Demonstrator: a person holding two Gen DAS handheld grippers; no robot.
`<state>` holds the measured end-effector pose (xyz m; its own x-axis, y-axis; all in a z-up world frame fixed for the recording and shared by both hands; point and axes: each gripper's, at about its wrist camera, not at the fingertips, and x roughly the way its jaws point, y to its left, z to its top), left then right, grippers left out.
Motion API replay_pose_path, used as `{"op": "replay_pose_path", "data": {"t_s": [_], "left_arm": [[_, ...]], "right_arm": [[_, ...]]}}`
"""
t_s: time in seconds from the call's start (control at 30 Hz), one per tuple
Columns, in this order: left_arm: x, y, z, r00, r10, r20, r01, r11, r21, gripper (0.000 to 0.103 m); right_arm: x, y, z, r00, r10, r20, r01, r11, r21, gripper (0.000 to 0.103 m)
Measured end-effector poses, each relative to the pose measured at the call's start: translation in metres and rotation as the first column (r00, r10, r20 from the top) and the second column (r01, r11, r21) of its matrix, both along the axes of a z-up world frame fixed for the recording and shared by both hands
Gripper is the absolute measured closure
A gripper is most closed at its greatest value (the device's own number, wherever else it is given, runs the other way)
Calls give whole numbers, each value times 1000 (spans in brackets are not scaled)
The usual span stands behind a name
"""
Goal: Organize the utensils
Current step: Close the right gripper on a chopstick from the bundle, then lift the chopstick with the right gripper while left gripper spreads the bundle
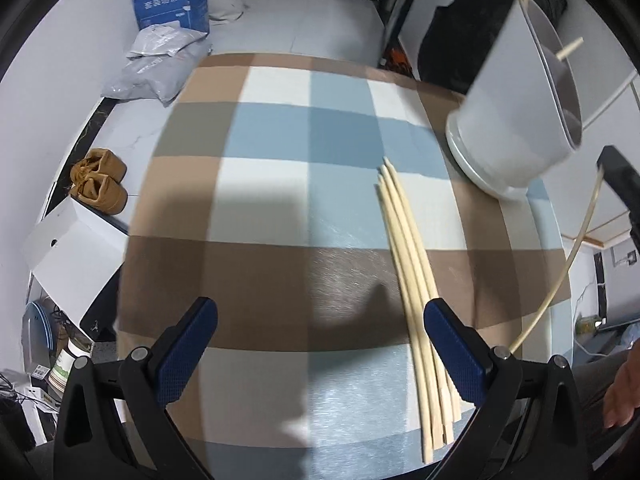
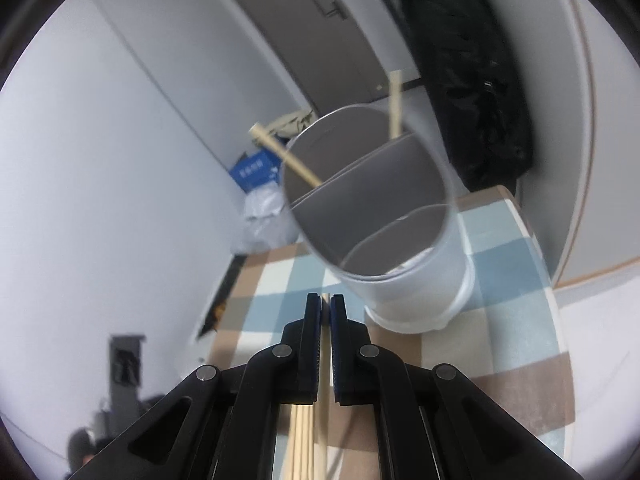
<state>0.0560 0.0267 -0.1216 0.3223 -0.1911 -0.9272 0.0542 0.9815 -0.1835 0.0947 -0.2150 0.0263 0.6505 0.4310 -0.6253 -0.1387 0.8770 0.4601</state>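
Chopsticks lie in a loose bundle on the checked tablecloth, tips fanned toward the white utensil holder and butt ends reaching the near edge of the cloth. That holder stands on the far right corner of the cloth, a round pot split by partitions into compartments, and two chopsticks already poke out of its rear section, one leaning left, one nearly upright.

The left gripper hangs over the cloth short of the holder, its blue-padded jaws spread wide with nothing between them; the right-hand pad sits just above the bundle, though whether it touches I cannot tell.

The right gripper is up near the holder's mouth with its jaws pinched together on a single chopstick, which runs back between the pads toward the camera. In the left wrist view the same stick shows as a long pale line beside the holder, clear of the cloth.

Beyond the table, past the holder's far side, a blue carton and grey plastic sacks sit on the floor, with a brown pair of shoes nearby.
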Motion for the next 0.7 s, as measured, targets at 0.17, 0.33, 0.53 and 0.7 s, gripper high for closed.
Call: {"op": "replay_pose_path", "data": {"t_s": [0.17, 0.33, 0.53, 0.7], "left_arm": [[0, -11, -3, 1000, -24, -10, 24, 1000, 9, 3], [0, -15, -11, 999, -21, -33, 23, 998, 59, 3], [1, -10, -15, 999, -4, -53, 8, 996, 84, 3], [3, -18, -11, 999, -6, -49, 8, 999, 44, 3]], "right_arm": [[-4, -19, 3, 1000, -21, 7, 21, 998, 59, 99], [-9, -22, 5, 1000, -5, 27, 4, 999, 35, 99], [-11, -26, 5, 999, -7, 38, 6, 999, 35, 99], [-13, -25, 7, 999, -2, 42, 0, 999, 38, 99]]}}
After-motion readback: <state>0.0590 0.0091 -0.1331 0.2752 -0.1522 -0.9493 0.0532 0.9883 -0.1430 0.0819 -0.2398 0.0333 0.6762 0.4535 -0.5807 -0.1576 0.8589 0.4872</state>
